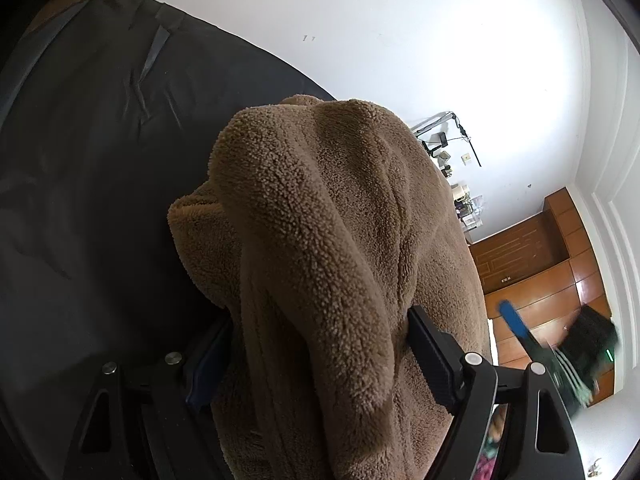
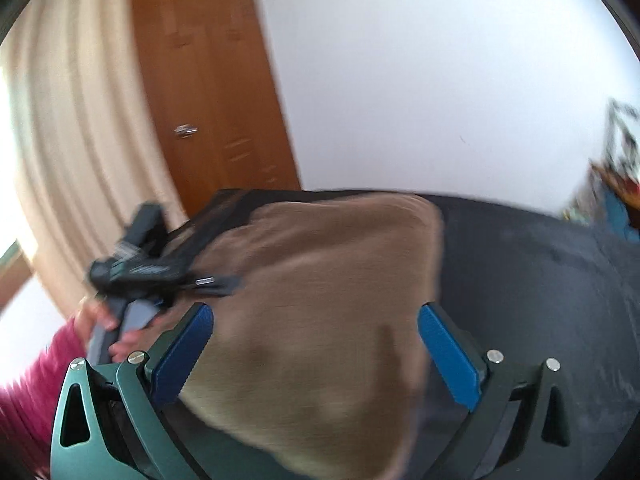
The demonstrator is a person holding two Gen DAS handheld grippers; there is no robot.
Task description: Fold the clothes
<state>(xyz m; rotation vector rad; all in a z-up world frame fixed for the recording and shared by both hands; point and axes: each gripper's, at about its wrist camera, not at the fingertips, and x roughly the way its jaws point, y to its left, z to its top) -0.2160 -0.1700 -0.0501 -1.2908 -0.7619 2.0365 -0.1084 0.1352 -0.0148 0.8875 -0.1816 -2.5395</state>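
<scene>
A thick brown fleece garment (image 1: 320, 220) is bunched up above a black-covered surface (image 1: 80, 160). My left gripper (image 1: 320, 316) is shut on a wide fold of it, and the fleece fills the whole gap between the pads. In the right wrist view the same garment (image 2: 320, 280) spreads out ahead, pulled towards the left gripper (image 2: 160, 268). My right gripper (image 2: 316, 312) stands wide open. The fleece lies in front of its blue pads and is not pinched. One blurred blue finger of the right gripper (image 1: 516, 326) shows beside the garment, apart from it.
The black surface (image 2: 540, 280) stretches away to the right. A wooden door (image 2: 208, 80) and a beige curtain (image 2: 72, 120) stand behind it. A hand in a pink sleeve (image 2: 36, 380) holds the left gripper. Small clutter (image 1: 460, 184) lines the white wall beside wooden panels (image 1: 520, 256).
</scene>
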